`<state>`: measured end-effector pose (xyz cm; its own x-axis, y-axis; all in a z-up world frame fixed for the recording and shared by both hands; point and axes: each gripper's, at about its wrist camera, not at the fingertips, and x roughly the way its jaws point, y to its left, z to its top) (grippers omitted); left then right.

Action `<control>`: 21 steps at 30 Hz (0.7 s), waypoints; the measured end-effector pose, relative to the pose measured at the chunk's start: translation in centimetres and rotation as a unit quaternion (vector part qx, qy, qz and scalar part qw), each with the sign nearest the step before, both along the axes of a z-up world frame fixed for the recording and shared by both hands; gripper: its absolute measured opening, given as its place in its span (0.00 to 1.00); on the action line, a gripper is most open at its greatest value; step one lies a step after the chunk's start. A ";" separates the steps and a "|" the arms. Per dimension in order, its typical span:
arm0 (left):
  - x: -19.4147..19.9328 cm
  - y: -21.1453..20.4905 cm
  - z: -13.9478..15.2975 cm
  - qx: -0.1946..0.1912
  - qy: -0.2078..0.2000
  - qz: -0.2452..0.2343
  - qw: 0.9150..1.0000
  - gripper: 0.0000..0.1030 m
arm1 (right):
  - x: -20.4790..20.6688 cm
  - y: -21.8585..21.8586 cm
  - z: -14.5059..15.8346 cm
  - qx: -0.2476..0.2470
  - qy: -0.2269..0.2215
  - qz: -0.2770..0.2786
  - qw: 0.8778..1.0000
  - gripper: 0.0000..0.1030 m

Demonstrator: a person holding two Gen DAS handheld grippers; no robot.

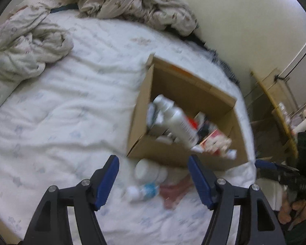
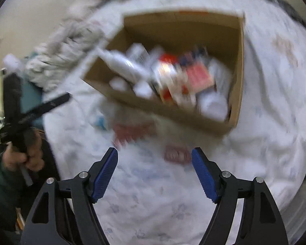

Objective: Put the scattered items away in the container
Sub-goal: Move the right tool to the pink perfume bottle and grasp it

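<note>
Two grippers hang over a white quilted bed (image 1: 61, 106), both with jaws spread wide and nothing between them. Leftmost lies a crumpled blanket (image 1: 24, 49). The left gripper (image 1: 154, 180) hovers above a white jar (image 1: 145, 169), a small blue-labelled bottle (image 1: 141, 190) and a pinkish packet (image 1: 173, 192), all loose on the quilt just beside the cardboard box (image 1: 193, 94). Inside the box a white spray bottle (image 1: 177, 122) leans among blurred packages. The right gripper (image 2: 154, 170) hovers near a red-and-white packet (image 2: 176, 154) lying outside the box.
</note>
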<state>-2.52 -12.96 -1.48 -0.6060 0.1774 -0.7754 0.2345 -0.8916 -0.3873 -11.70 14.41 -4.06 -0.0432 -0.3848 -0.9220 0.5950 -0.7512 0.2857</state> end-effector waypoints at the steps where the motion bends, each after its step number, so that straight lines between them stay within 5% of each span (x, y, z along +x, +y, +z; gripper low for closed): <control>1: 0.1 0.0 -0.5 -0.006 -0.008 0.003 1.000 0.69 | -0.1 -0.1 -1.3 0.020 -0.010 -0.010 1.000 0.76; 5: -0.3 0.9 -2.9 0.000 -0.054 -0.012 0.998 0.72 | -0.7 -0.2 -5.0 0.072 -0.031 -0.050 0.996 0.76; 11: -1.4 4.3 -5.8 -0.072 -0.112 -0.075 0.988 0.72 | -1.4 -0.4 -8.4 0.095 -0.068 -0.090 0.989 0.79; 16: -2.0 6.1 -7.2 -0.095 -0.128 -0.110 0.981 0.72 | -0.7 -1.7 -8.5 0.113 -0.024 -0.048 0.992 0.81; 21: -2.5 6.6 -8.2 -0.108 -0.136 -0.121 0.977 0.72 | -0.5 -1.8 -7.8 0.109 -0.017 -0.037 0.993 0.68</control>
<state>-5.05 -6.39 -9.66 -0.3333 0.1049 -0.9370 0.0752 -0.9877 -0.1373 -12.20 12.65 -11.91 -0.0313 -0.1738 -0.9843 0.5284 -0.8388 0.1313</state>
